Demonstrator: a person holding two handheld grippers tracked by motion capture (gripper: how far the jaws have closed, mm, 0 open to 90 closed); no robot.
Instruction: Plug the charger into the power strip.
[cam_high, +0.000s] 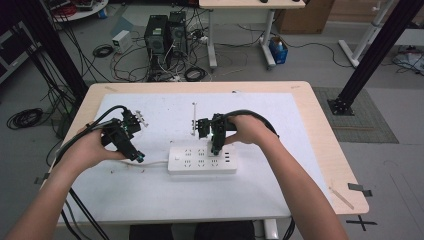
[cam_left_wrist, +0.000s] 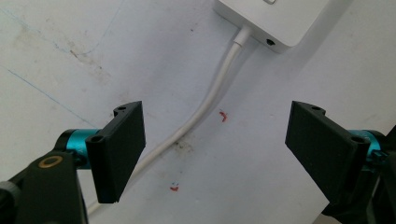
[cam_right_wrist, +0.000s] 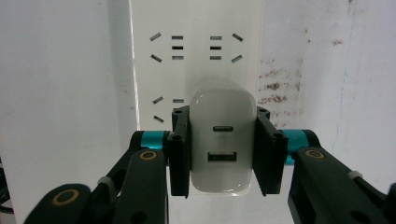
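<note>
**A:** High view: at a table covered with a white sheet (cam_high: 150, 200), a person works a white rectangular plastic power strip (cam_high: 202, 159). The right gripper (cam_high: 215, 148) stands over the strip's right half; the left gripper (cam_high: 137, 156) hangs just off its left end, beside the strip's white round cord (cam_high: 152, 163).

**B:** And the left gripper view?

**A:** The left gripper (cam_left_wrist: 215, 140) has its black jaws wide apart, holding nothing. The cord (cam_left_wrist: 205, 105) runs between them on the stained sheet up to the strip's end (cam_left_wrist: 280, 21).

**B:** The right gripper view?

**A:** The right gripper (cam_right_wrist: 223, 149) has both jaws pressed against the flanks of a white rounded plastic USB charger block (cam_right_wrist: 222, 140), its two ports facing the camera. The charger sits over the strip's socket face (cam_right_wrist: 196, 46); whether its prongs are fully seated, I cannot tell.

**B:** So which step is this?

**A:** Likely plugging the charger in, or drawing it out. The next move calls for a straight line square to the socket face, while the left gripper could pin the strip so it does not lift or slide.
</note>
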